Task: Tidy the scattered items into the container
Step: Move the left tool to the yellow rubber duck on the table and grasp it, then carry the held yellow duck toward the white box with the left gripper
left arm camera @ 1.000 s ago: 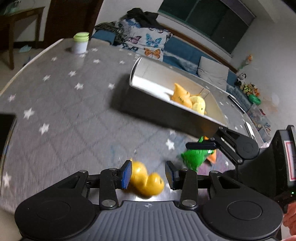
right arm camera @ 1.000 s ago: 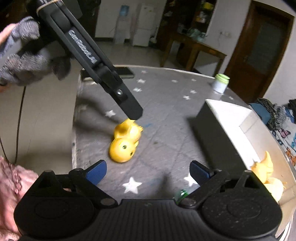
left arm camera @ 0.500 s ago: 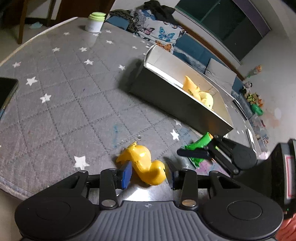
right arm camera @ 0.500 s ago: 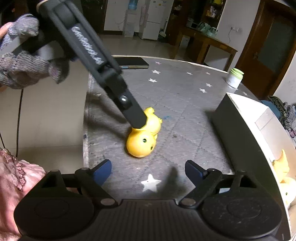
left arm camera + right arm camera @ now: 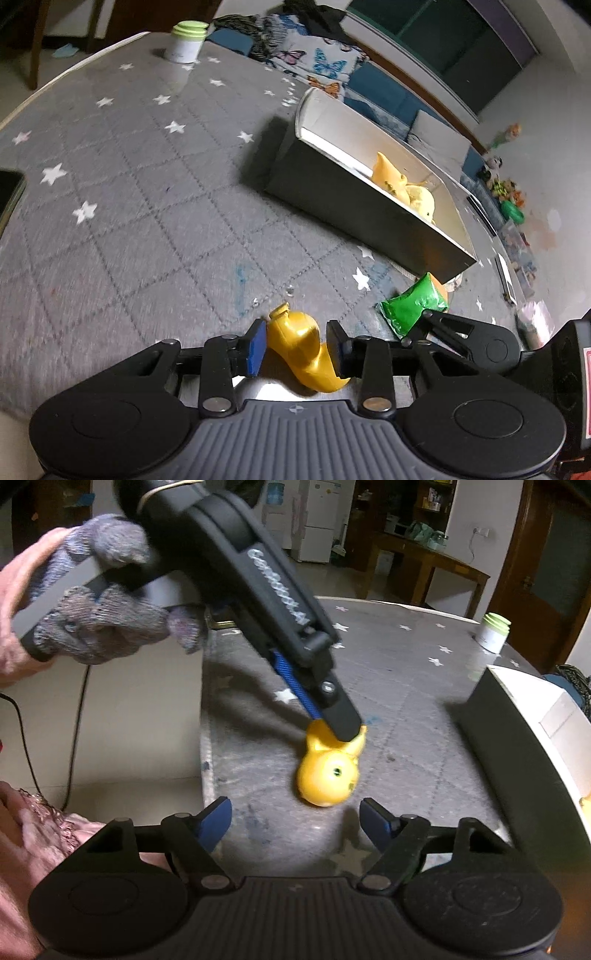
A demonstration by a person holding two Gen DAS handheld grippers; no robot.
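Our left gripper (image 5: 297, 343) closes its jaws around a yellow toy duck (image 5: 303, 350) that lies on its side near the table's front edge; the blue pads flank the duck's body, the left pad against it, and whether the right pad presses yet we cannot tell. From the right wrist view, the same gripper slants down from a hand in a grey knitted glove (image 5: 99, 627), its tip over the duck's back.

Our right gripper (image 5: 295, 821) hovers low over the grey star-patterned tablecloth (image 5: 147, 184) with its jaws also closing. In its own view nothing lies between them. From the left wrist view, one of its fingers (image 5: 443, 325) sits at the edge of a green packet (image 5: 413, 306), though we cannot tell if it touches.

Beyond the packet stands the container (image 5: 354, 221), a long open box with dark outer walls and a pale interior. Two yellow toys (image 5: 402, 184) already rest inside it, toward its right end.

At the table's far edge stands a small white jar with a green lid (image 5: 186, 42). A dark phone (image 5: 9, 195) lies at the left edge.
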